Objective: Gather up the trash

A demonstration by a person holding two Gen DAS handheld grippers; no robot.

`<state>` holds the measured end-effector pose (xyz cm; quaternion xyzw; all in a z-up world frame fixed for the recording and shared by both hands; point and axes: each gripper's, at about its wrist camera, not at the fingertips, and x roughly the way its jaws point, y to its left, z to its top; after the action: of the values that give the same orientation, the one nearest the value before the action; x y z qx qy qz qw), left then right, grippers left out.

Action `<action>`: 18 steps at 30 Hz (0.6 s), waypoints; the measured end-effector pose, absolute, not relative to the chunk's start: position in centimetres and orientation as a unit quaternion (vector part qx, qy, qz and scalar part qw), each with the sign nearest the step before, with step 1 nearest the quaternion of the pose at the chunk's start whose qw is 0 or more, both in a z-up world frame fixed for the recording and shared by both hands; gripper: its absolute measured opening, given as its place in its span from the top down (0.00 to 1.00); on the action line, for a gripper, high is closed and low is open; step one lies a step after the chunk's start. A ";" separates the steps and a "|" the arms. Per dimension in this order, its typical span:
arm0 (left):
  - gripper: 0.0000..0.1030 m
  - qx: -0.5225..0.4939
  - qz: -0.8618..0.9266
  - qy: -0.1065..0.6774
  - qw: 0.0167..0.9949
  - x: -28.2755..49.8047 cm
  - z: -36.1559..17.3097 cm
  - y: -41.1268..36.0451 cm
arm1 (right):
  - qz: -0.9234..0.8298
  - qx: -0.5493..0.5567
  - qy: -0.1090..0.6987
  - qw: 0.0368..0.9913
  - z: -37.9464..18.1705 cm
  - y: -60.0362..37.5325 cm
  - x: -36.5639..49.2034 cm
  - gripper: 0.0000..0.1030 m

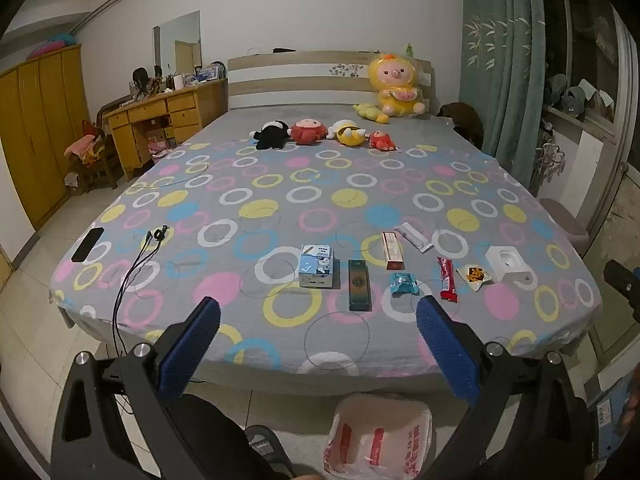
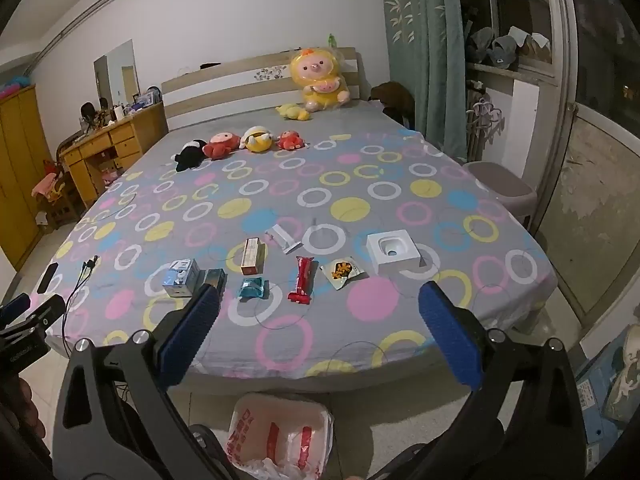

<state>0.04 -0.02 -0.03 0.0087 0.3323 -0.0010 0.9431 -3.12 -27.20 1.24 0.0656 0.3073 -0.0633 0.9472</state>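
Nearest the lens, below both pairs of blue ribbed pads, a white plastic bag printed in red (image 2: 280,436) sits open-mouthed on the tiled floor just off the foot edge of the bed (image 1: 240,344), which wears a grey sheet with coloured rings. Both the left gripper (image 1: 318,312) and the right gripper (image 2: 320,300) stand spread wide and hold nothing, each tilted downward toward the near part of the bed.

All the rubbish lies in a loose row close to that foot edge, ahead of the fingers and beyond their reach for now. From the left corner side: a pale blue printed carton (image 1: 316,266), a long dark green box (image 1: 359,285), a crumpled teal wrapper (image 2: 252,288), a red snack bar wrapper (image 2: 302,280), a white sachet with orange print (image 2: 343,271) and a white square cardboard tray (image 2: 394,254). Behind them lie a reddish rectangular box (image 1: 392,251) and a flat white packet (image 1: 414,236).

Long pieces such as the green box and red wrapper run away from the foot edge, roughly along each gripper's line of sight, so open fingers could straddle their narrow sides without turning the wrist. I judge the left gripper nearer the carton and green box, the right nearer the red wrapper, sachet and tray.
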 end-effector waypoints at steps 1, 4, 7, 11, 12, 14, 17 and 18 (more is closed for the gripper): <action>0.07 0.007 -0.003 0.332 0.943 0.0 0.0 0.0 | -0.063 0.065 0.309 0.947 1.2 -27.2 -3.1 0.05; 0.07 0.004 -0.006 0.331 0.943 0.0 0.0 0.0 | -0.062 0.066 0.314 0.945 1.1 -27.2 -3.1 0.05; 0.06 0.006 -0.007 0.329 0.944 -0.1 0.1 0.0 | -0.063 0.065 0.313 0.945 1.2 -27.2 -2.9 0.05; 0.07 0.006 -0.006 0.330 0.944 -0.2 0.4 -0.2 | -0.064 0.060 0.312 0.946 1.1 -26.9 -2.9 0.05; 0.07 0.006 -0.006 0.329 0.944 -0.2 0.4 -0.2 | -0.063 0.061 0.312 0.946 1.0 -26.9 -2.9 0.05; 0.07 0.006 -0.006 0.327 0.945 -0.3 0.6 -0.2 | -0.063 0.062 0.312 0.946 0.8 -27.0 -2.9 0.05; 0.07 0.007 -0.007 0.328 0.945 -0.1 0.5 -0.3 | -0.061 0.065 0.314 0.945 0.9 -26.9 -2.9 0.05; 0.07 0.006 -0.007 0.328 0.945 -0.1 0.6 -0.3 | -0.060 0.065 0.314 0.945 0.9 -26.9 -2.9 0.05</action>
<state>-0.08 -0.34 0.59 0.0056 0.3275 -0.0069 0.9448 -2.86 -26.91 0.90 0.0654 0.3137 -0.0602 0.9454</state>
